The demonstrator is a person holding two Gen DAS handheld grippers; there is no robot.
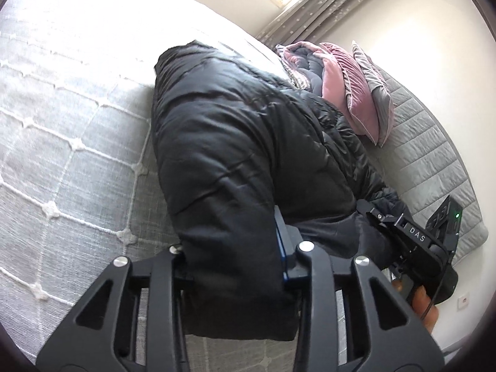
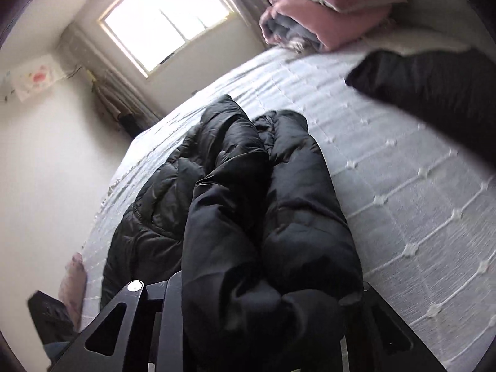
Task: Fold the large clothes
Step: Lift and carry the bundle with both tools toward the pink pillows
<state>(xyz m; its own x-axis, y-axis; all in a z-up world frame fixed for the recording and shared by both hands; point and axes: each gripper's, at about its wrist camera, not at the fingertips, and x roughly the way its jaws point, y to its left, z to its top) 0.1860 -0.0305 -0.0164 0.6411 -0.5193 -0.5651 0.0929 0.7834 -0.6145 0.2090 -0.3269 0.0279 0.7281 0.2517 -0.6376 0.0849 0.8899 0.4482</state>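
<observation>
We had a black puffer jacket mid-fold on the bed.

The bed [image 1: 62, 155] carried the black puffer jacket [image 1: 235, 161] bunched along it, cushions [image 1: 350, 93] beyond. Our left gripper [image 1: 235, 266] pinched a thick fold; our right gripper [image 2: 269, 316] was likewise clamped on padding. We judged a side panel was being carried over; next we needed to lay it flat, then release. The right gripper's body read "DAS" [image 1: 417, 234].
</observation>
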